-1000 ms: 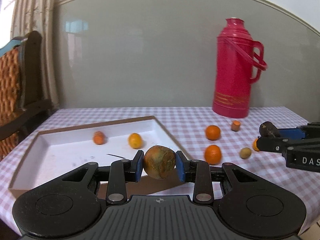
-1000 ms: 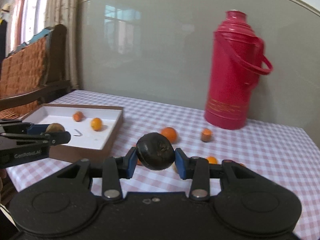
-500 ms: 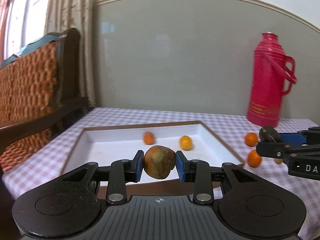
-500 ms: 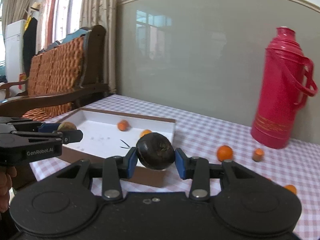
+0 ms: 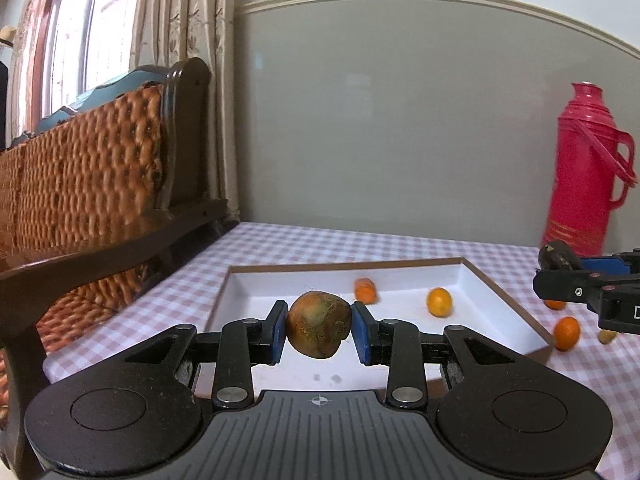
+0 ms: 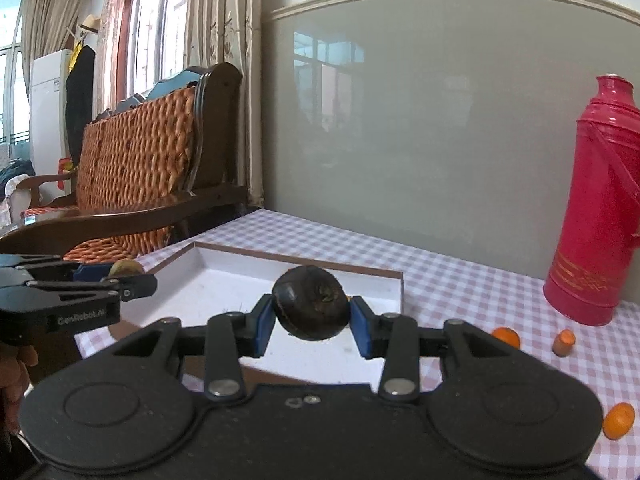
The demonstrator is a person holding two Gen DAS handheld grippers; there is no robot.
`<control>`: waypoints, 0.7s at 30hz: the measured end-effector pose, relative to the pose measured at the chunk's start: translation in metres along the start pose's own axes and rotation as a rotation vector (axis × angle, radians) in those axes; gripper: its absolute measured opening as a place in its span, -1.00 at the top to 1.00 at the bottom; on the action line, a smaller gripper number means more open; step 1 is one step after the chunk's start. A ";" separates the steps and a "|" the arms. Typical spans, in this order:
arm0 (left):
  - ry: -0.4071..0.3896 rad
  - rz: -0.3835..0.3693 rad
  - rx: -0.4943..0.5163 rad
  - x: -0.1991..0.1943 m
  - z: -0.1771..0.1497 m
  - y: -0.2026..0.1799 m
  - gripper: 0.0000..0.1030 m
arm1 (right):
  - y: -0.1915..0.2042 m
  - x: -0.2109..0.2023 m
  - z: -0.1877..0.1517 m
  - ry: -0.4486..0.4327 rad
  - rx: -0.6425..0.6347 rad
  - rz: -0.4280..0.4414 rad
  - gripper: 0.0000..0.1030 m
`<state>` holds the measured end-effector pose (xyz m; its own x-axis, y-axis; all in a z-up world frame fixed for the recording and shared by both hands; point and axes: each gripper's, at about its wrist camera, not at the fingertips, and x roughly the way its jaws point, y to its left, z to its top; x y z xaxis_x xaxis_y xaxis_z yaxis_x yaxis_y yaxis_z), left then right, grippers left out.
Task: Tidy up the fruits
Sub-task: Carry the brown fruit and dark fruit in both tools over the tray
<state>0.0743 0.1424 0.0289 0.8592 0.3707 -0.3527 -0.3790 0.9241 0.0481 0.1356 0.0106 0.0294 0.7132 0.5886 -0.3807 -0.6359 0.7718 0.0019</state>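
A: Why is each fruit carried up in the air like that?

B: Judging by the task, both are headed for the white tray (image 5: 500,304). The left hand-held gripper (image 5: 319,325) is closed on a brownish-green fruit (image 5: 319,324), pinched at its sides between the blue pads and held above the near part of the tray. The right hand-held gripper (image 6: 310,309) is clamped on a dark, almost black fruit (image 6: 310,307) the same way, over the tray's near edge.

A: And the tray itself?

B: It sits on the checked surface (image 5: 360,246), near the wooden chair (image 5: 120,152). Holding the fruit by the sides leaves the underside free, which should make setting it down simple.

A: What does the left view give that the right lacks?

B: Two small orange fruits (image 5: 439,301) already lying inside the tray; in the right view the dark fruit and the gripper hide that part. It also shows the right gripper coming in from the tray's right side.

A: And the right view?

B: More loose oranges (image 6: 506,336) on the cloth by the red thermos (image 6: 596,208), well apart from the tray, so sorting is unfinished.
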 end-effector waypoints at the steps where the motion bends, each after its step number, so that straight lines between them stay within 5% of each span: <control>1: -0.002 0.003 -0.006 0.002 0.001 0.001 0.34 | -0.001 0.003 0.001 -0.001 0.001 0.002 0.38; 21: 0.027 0.054 -0.063 0.071 0.026 0.032 0.33 | -0.016 0.080 0.024 0.033 0.050 -0.033 0.38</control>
<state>0.1319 0.2010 0.0301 0.8275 0.4165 -0.3765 -0.4461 0.8949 0.0095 0.2101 0.0511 0.0208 0.7227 0.5551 -0.4119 -0.5964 0.8020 0.0344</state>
